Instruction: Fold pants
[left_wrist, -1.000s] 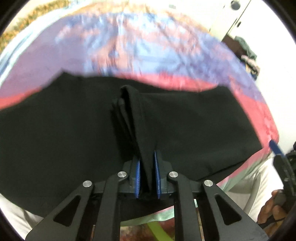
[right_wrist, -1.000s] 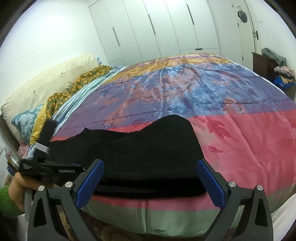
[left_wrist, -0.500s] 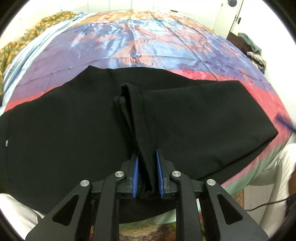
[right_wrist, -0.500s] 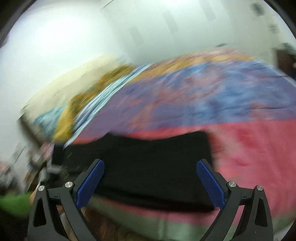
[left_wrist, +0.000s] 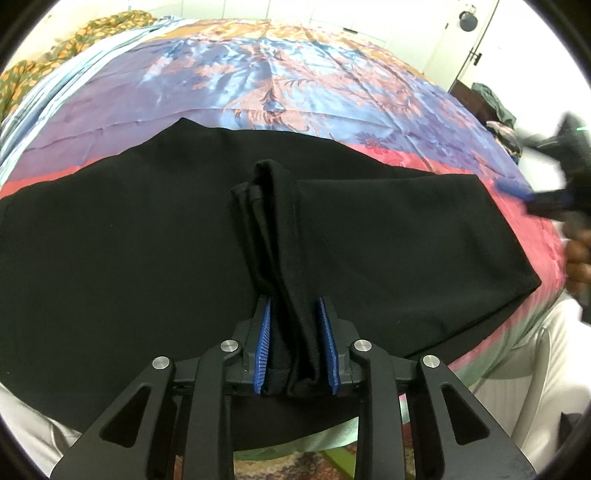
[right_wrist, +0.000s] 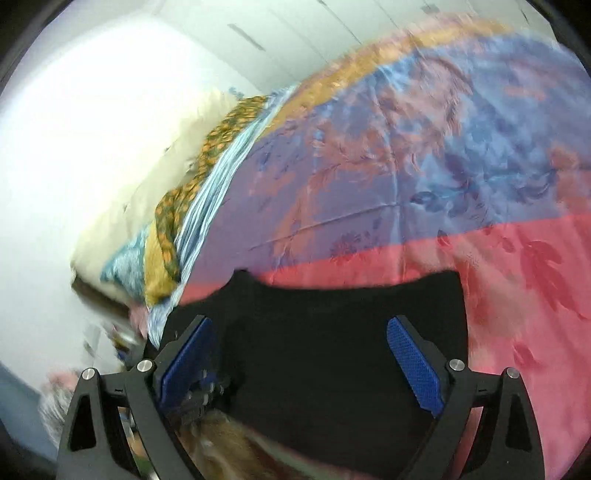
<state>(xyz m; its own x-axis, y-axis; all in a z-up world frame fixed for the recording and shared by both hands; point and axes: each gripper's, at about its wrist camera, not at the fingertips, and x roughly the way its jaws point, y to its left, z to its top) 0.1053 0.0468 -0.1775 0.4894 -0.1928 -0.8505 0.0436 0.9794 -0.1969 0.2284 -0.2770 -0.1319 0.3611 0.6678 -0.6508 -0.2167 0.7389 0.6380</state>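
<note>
Left wrist view: left gripper (left_wrist: 295, 347) stays clamped on pants (left_wrist: 388, 240); right gripper (right_wrist: 301, 360), fingers apart, has moved closer.

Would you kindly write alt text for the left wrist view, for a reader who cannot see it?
The left gripper is shut on a bunched fold of black pants, which lie spread across a floral satin bedspread. At the right edge, the blurred right gripper hovers near the pants' far end.
</note>
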